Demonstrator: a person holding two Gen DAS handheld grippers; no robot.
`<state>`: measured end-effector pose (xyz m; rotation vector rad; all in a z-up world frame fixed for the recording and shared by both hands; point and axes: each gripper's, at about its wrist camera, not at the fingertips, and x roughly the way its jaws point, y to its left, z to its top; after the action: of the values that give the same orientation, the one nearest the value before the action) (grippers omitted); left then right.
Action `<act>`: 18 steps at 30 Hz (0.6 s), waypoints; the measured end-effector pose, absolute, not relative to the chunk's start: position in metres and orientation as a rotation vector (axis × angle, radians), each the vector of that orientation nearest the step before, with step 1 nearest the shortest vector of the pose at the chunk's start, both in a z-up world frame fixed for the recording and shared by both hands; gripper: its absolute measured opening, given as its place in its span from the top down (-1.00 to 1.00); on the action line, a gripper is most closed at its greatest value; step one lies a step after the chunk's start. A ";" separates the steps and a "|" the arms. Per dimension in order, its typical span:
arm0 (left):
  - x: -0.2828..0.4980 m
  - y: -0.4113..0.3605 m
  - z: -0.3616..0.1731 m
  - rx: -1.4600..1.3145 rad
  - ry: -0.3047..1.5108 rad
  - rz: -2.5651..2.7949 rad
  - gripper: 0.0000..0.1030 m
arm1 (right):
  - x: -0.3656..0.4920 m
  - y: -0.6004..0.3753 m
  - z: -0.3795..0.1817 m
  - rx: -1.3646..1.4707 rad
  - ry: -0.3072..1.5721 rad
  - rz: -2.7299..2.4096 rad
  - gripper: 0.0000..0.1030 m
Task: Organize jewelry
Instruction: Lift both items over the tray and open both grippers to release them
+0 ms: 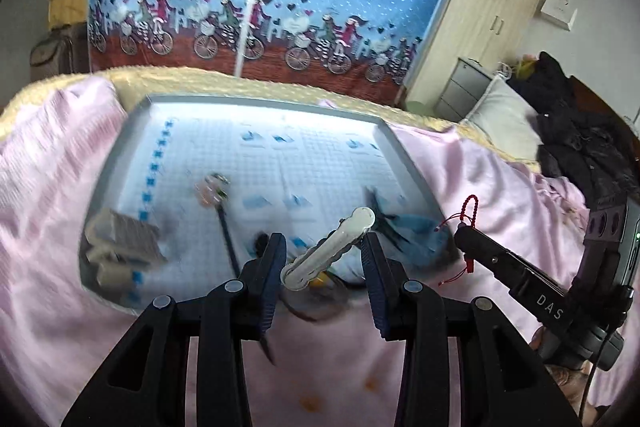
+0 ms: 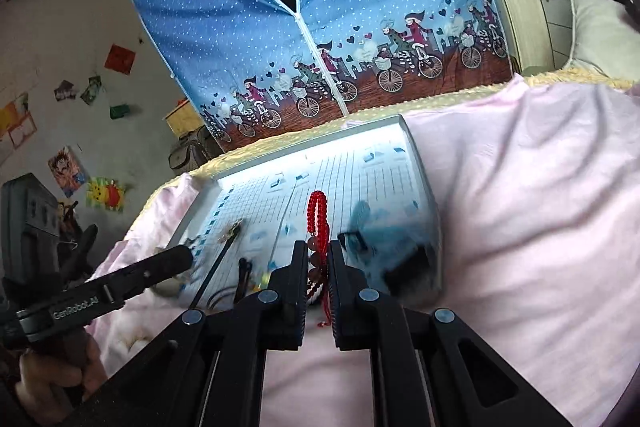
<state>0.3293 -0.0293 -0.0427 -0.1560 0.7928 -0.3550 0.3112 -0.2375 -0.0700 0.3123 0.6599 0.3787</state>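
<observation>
Red bead bracelet [image 2: 318, 223] sits pinched in your right gripper [image 2: 316, 267], jaws closed on it, loop standing over the tray [image 2: 416, 163], tassel hanging below. White hair clip [image 1: 332, 247] lies diagonally between the wide-open jaws of your left gripper [image 1: 324, 259], touching neither. Tray has a raised grey rim; pink blanket [image 1: 48, 195] lies open all round it. Hairpin [image 1: 222, 211] and other pieces are blurred. Readable: "DAS", "GenRobot.AI" on gripper bodies.
</observation>
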 end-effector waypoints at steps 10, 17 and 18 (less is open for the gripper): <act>0.353 -0.015 -0.078 -0.138 0.860 -0.323 0.35 | 0.328 -0.205 -0.092 0.201 0.706 0.385 0.82; 0.353 -0.012 -0.085 -0.145 0.889 -0.323 0.35 | 0.328 -0.197 -0.101 0.164 0.730 0.386 0.81; 0.353 -0.012 -0.085 -0.145 0.891 -0.324 0.35 | 0.328 -0.197 -0.103 0.161 0.738 0.385 0.81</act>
<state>0.3532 -0.0118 -0.0848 -0.1455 0.8912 -0.3235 0.3281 -0.1968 -0.1031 0.1610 0.7379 0.3848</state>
